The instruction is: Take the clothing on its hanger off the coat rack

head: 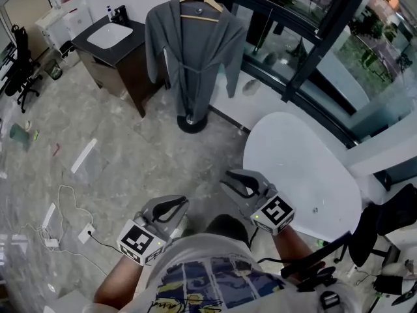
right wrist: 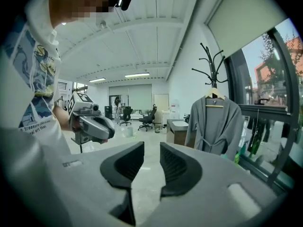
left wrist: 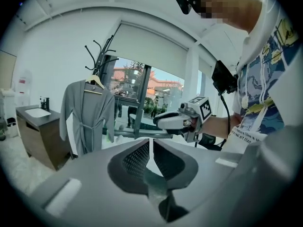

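Grey robe (head: 192, 57) on a wooden hanger (head: 201, 4), hung from the coat rack (head: 192, 121). The rack stands on the floor between the sink cabinet (head: 124, 60) and the window wall. Left gripper (head: 177, 205) and right gripper (head: 232, 178) are held close to the person's chest, both pointing toward the robe and well apart from it. The right one is just beside the white table (head: 306, 168). Left jaws are drawn together to a thin slit, empty. Right jaws stand apart — nothing between them.
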`<state>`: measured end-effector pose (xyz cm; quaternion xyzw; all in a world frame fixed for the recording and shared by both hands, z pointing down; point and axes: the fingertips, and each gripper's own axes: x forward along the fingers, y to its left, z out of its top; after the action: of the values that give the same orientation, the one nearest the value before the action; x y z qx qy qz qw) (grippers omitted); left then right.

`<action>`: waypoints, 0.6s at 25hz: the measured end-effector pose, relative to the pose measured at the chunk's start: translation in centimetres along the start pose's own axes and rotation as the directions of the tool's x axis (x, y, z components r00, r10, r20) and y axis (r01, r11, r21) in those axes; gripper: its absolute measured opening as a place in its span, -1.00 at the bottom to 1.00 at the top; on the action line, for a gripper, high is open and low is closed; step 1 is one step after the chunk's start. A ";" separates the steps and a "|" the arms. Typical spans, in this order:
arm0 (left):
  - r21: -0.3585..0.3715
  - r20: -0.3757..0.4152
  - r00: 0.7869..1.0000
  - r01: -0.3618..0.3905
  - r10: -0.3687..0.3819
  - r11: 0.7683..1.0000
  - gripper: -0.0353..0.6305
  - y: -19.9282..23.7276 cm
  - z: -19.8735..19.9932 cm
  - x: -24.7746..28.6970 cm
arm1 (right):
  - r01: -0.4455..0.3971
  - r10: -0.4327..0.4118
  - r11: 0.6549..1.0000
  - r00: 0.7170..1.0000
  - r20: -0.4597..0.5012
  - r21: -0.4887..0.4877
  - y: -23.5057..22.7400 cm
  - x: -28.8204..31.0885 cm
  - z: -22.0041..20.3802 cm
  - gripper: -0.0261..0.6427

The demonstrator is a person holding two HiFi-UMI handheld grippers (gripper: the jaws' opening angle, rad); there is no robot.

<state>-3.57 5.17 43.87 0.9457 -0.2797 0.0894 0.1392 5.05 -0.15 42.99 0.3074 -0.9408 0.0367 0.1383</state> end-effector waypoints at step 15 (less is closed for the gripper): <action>-0.048 0.047 0.988 -0.146 0.149 0.988 -0.66 15.9 6.1 3.9 | 0.074 -0.090 0.978 0.993 -0.075 -0.196 -27.3 12.3 7.6 -0.44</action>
<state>-8.65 -11.49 42.50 0.9210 -0.3543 0.0690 0.1462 9.78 -30.42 38.73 0.3292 -0.9198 -0.0473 0.2081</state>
